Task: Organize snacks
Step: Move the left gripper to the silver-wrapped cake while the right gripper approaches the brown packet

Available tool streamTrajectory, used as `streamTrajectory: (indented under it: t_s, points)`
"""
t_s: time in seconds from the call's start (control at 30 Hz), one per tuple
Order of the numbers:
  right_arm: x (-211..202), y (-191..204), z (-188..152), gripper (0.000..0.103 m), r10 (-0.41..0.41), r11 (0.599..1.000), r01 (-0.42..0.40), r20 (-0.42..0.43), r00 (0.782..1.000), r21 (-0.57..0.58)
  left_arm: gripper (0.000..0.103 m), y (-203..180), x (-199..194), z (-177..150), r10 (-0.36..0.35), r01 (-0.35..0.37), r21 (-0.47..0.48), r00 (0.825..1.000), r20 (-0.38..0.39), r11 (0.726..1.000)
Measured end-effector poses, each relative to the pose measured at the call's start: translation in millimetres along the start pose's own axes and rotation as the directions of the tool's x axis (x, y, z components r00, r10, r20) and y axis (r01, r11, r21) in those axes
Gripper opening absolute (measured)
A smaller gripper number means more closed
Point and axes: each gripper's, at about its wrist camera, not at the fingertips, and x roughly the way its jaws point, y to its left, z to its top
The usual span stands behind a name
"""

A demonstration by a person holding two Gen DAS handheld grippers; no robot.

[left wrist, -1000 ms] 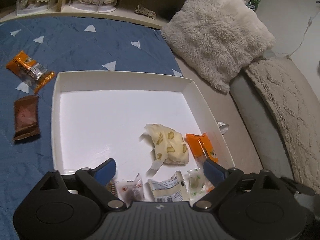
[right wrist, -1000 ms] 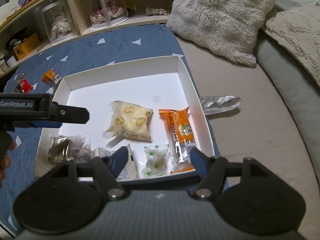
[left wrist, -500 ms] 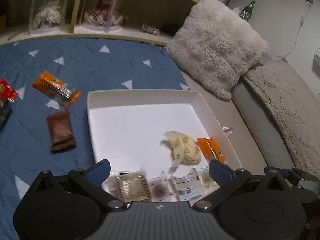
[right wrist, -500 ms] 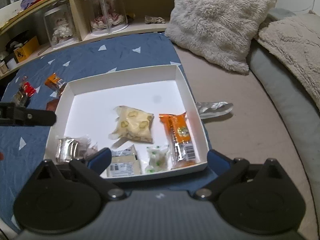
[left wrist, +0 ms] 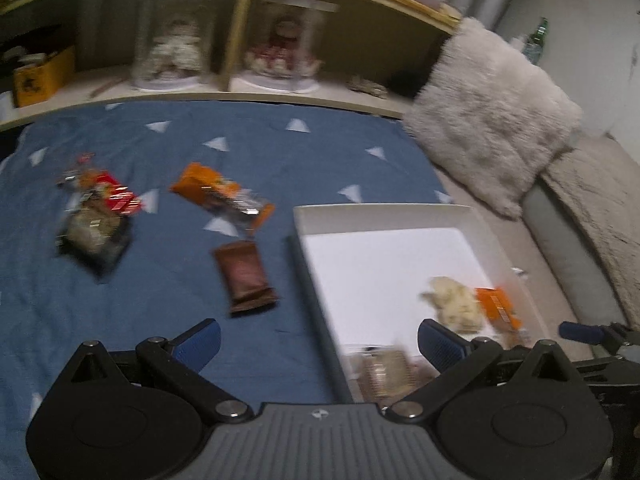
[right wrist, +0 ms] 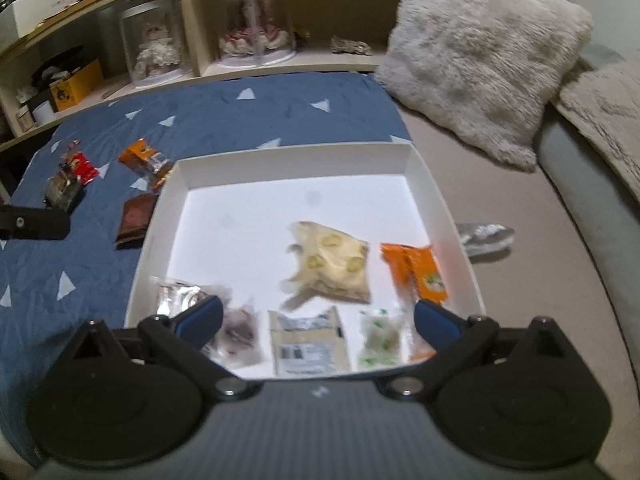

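A white box [right wrist: 448, 208] on the blue cover holds several snacks: a yellow bag [right wrist: 332, 260], an orange pack [right wrist: 416, 272], a beige packet [right wrist: 306, 346], a green-white candy [right wrist: 378, 340] and a silver pack [right wrist: 176, 294]. The box also shows in the left wrist view [left wrist: 376, 212]. On the cover left of it lie a brown bar [left wrist: 245, 278], an orange bar [left wrist: 222, 196], a red pack [left wrist: 106, 192] and a dark bag [left wrist: 92, 236]. My left gripper [left wrist: 318, 340] is open and empty over the box's left wall. My right gripper [right wrist: 316, 318] is open and empty over the box's near edge.
A fluffy pillow [right wrist: 480, 52] lies behind the box on the right. A silver wrapper [right wrist: 484, 234] lies right of the box. A wooden shelf [right wrist: 256, 60] with glass domes runs along the back. A knitted blanket [left wrist: 600, 192] covers the far right.
My left gripper has swung left and back, bringing the loose snacks on the blue cover into view. My right gripper has pulled back and opened wider.
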Motion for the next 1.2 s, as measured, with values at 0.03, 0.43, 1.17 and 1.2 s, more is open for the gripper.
streamTrajectory:
  t_s: [0.03,0.43,1.17,1.2]
  points:
    - [1,4,2,0.102,0.005,1.000,-0.005,0.002,1.000,-0.006,0.103,8,-2,-1,0.014,-0.014,-0.008,1.000,0.004,1.000]
    - [25,66,28,0.102,0.083,0.990,-0.078,0.036,0.996,-0.117,0.103,76,-17,-6,0.108,-0.106,-0.102,0.994,0.023,0.989]
    - [65,163,57,0.103,0.246,0.948,-0.215,0.110,0.963,-0.235,0.103,142,-32,7,0.287,-0.264,-0.135,0.939,0.189,0.955]
    - [68,165,58,0.103,0.250,0.947,-0.219,0.113,0.962,-0.234,0.103,142,-29,10,0.278,-0.259,-0.113,0.938,0.207,0.959]
